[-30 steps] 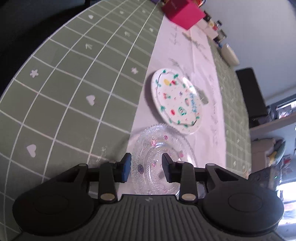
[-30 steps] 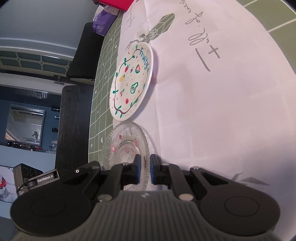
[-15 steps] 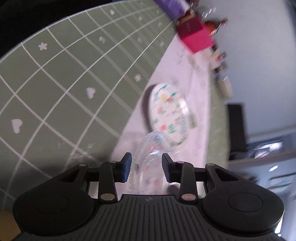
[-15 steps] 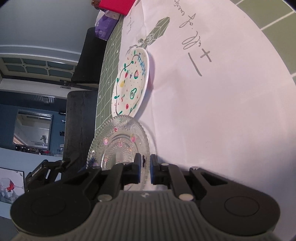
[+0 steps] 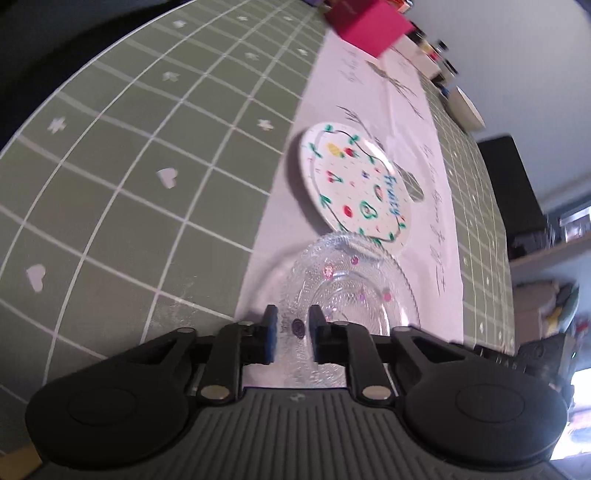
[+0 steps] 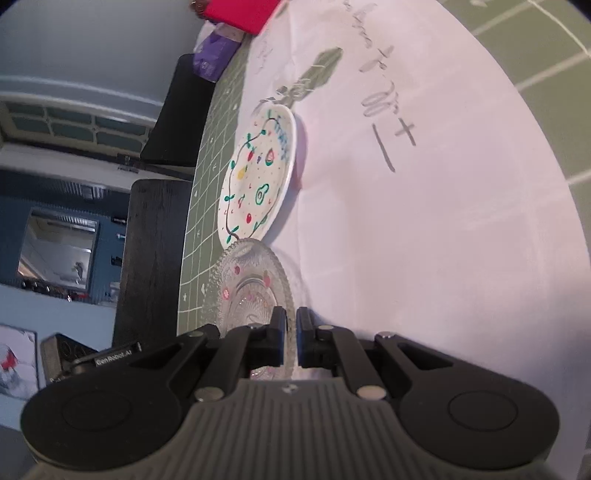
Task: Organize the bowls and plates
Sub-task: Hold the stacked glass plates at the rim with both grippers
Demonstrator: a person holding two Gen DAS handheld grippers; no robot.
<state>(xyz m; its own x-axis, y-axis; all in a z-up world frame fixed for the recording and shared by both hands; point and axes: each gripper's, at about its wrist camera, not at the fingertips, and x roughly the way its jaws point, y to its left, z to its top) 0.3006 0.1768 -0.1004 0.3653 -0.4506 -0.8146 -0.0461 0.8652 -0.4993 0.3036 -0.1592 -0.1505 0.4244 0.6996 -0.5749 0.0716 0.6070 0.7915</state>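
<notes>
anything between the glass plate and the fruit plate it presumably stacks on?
Nothing visible. The right gripper is shut on the glass plate at its near rim. The plate's far edge already reaches the near rim of the painted fruit plate, whose top is bare. The open left gripper sits at the glass plate's near edge, not between them.

On the surface (image 5: 147,155) lie 2 plates, 1 clear glass plate (image 5: 343,284) and 1 white fruit-patterned plate (image 5: 354,184), plus 1 pink box (image 5: 369,26) and 1 white paper sheet (image 6: 424,229).
</notes>
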